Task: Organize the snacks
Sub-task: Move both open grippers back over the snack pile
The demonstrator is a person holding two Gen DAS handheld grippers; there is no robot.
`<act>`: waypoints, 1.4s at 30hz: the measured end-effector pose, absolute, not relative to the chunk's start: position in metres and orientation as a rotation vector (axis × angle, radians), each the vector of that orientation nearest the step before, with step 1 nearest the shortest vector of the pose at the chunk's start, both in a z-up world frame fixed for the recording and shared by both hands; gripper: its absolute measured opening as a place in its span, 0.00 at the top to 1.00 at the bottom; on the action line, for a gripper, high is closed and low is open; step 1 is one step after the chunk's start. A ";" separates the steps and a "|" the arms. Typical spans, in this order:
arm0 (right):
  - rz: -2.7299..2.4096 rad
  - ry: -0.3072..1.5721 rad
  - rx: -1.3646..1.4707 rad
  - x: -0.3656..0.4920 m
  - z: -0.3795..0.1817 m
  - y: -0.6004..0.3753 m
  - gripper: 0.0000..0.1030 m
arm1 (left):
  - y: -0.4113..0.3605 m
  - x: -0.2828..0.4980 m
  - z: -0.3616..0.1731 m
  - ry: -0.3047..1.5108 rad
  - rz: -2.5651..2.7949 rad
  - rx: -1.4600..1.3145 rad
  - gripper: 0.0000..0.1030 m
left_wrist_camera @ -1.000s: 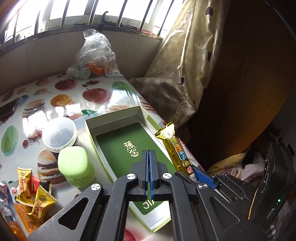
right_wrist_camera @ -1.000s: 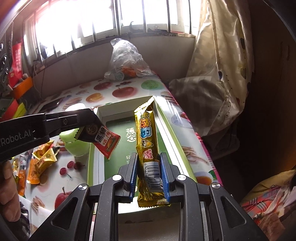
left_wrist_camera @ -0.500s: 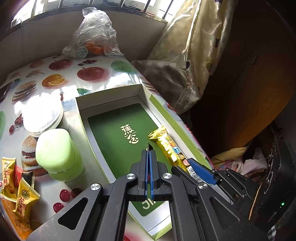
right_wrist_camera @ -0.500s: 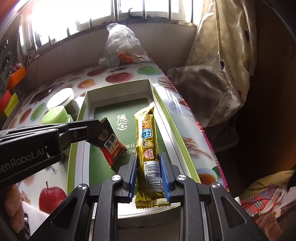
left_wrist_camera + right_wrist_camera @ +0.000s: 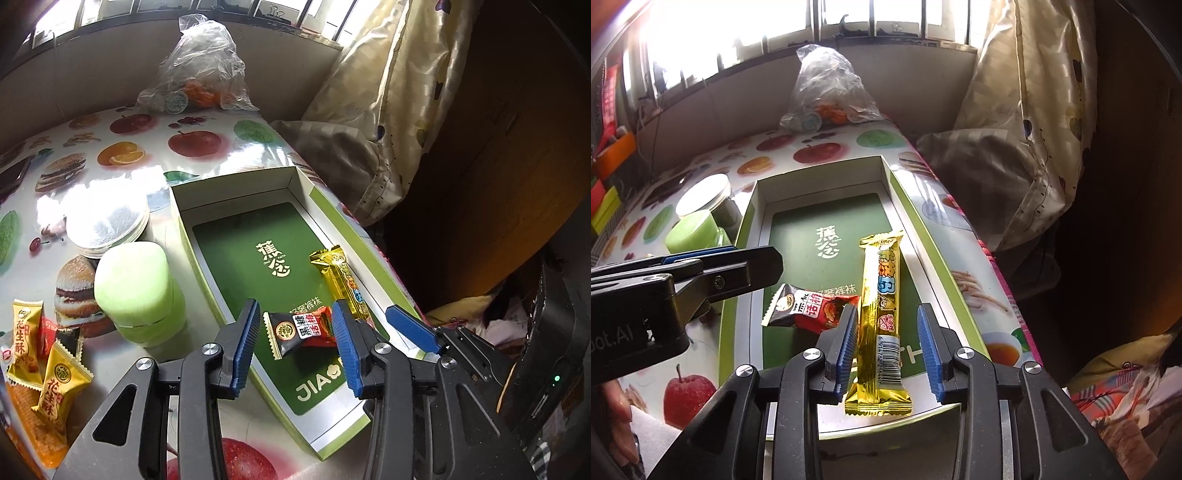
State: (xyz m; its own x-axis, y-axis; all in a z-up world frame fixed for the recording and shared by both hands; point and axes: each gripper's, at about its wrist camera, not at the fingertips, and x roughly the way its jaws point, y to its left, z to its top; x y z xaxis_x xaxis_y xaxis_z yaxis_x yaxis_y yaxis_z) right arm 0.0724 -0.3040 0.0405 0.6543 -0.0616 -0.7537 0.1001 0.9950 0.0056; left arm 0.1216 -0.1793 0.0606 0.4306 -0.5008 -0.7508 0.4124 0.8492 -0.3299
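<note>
Both the left gripper (image 5: 297,332) and right gripper (image 5: 886,339) just released; green jar (image 5: 138,291) beside box (image 5: 236,184), perhaps touching.

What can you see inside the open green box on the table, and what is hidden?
Inside the green box lie two snacks: a black-and-red candy packet and a long gold snack bar, side by side on the printed green floor. The box's near end is hidden behind the tools.
</note>
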 end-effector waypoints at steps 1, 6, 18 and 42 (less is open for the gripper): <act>-0.096 0.850 0.048 0.071 0.041 -0.304 0.65 | -0.176 0.119 0.063 0.963 -0.569 -0.103 0.59; -0.096 0.832 0.059 0.064 0.047 -0.301 0.64 | -0.152 0.103 0.076 0.914 -0.555 -0.116 0.54; -0.054 0.767 0.117 0.046 0.062 -0.286 0.64 | -0.063 0.066 0.083 0.844 -0.388 -0.175 0.50; 0.153 0.760 0.070 0.045 0.063 -0.195 0.62 | 0.073 0.028 0.049 0.847 -0.092 -0.292 0.50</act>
